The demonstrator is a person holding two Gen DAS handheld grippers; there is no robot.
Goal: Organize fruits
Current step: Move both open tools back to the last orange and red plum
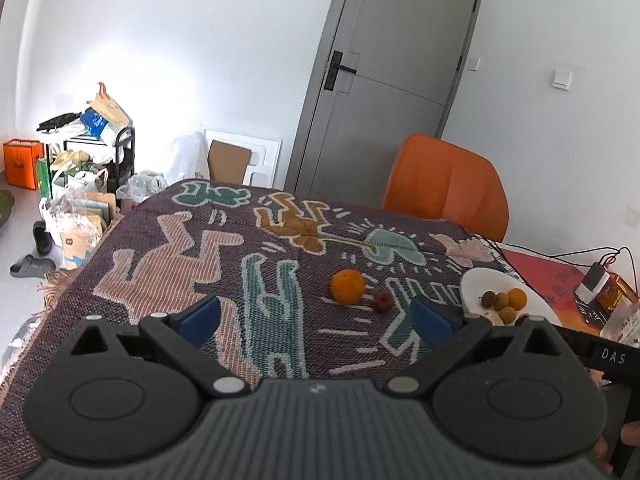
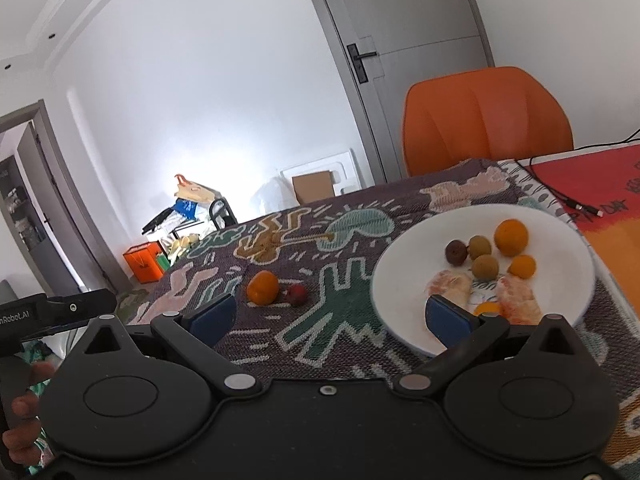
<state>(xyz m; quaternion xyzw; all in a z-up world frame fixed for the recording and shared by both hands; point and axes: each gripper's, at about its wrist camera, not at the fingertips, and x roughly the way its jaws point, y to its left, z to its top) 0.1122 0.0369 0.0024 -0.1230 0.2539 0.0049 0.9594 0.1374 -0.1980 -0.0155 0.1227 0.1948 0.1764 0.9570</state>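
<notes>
Ahead of your left gripper [image 1: 316, 316], jaws spread wide, patterned cloth [image 1: 168, 264] lies bare up to the orange [image 1: 347, 286] and the small red fruit [image 1: 383, 302] just beside it. The white plate [image 1: 472, 280] blocks the right side. Your right gripper [image 2: 332, 316] straddles that plate's [image 2: 560, 236] near rim; piled fruit fills its middle, and a black cable [image 2: 560, 196] crosses the table behind.

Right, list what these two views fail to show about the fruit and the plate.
- Plate, left wrist view: its near edge is hidden behind the left gripper's finger.
- Plate, right wrist view: the right gripper's finger covers its near rim and most of a small orange fruit.
- Dark red fruit beside the orange on the cloth: too small to identify.
- Both grippers are open and empty.
</notes>
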